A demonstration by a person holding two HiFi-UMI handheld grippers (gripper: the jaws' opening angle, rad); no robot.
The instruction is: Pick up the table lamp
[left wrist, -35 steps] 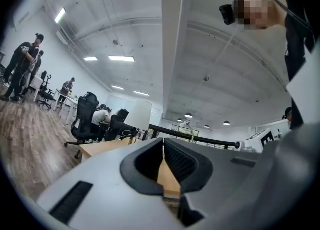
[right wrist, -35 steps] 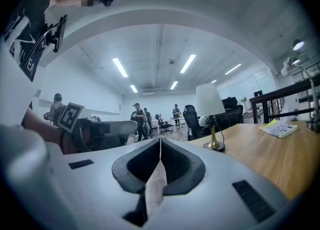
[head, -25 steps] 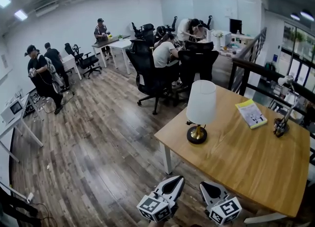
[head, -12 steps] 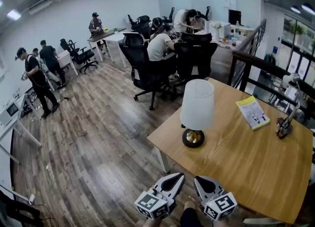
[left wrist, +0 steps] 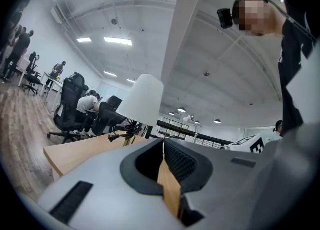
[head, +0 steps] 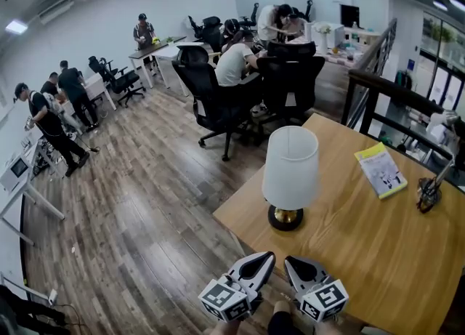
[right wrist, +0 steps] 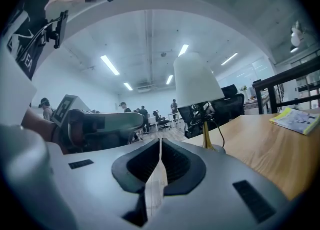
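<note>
Subject item: table lamp (head: pixel 290 174). It stands on the wooden table (head: pixel 363 261), close to the table's left corner in the head view, on the side facing the office chairs (head: pixel 218 101). No brand or label shows on it.

Orientation: upright, long axis vertical. A white, slightly tapered shade (head: pixel 291 166) sits over a short brass stem on a round black base (head: pixel 285 218), and the base rests flat on the tabletop. In the right gripper view a thin dark cord (right wrist: pixel 218 130) hangs beside the stem under the shade.

Writing: a yellow-green booklet (head: pixel 380 170) lies flat farther right on the table, well apart from the lamp. Its cover print is too small to read. Each gripper carries a cube with black-and-white square markers, patterns only.

Left gripper (head: pixel 267 257): jaws pressed together, nothing between them. It sits at the table's near edge, short of the lamp and not touching it. In its own view the lamp (left wrist: pixel 142 99) stands ahead, slightly left of the jaw line.

Right gripper (head: pixel 289 260): jaws likewise together and empty, just beside the left gripper, tip toward the lamp base. In its own view the lamp (right wrist: pixel 196 79) stands ahead, to the right of the jaw line, with clear tabletop between.

Surroundings: a small dark object with a thin stem (head: pixel 429 194) stands at the table's far right edge. Plank flooring (head: pixel 131 203) extends to the left, with people at desks beyond.
</note>
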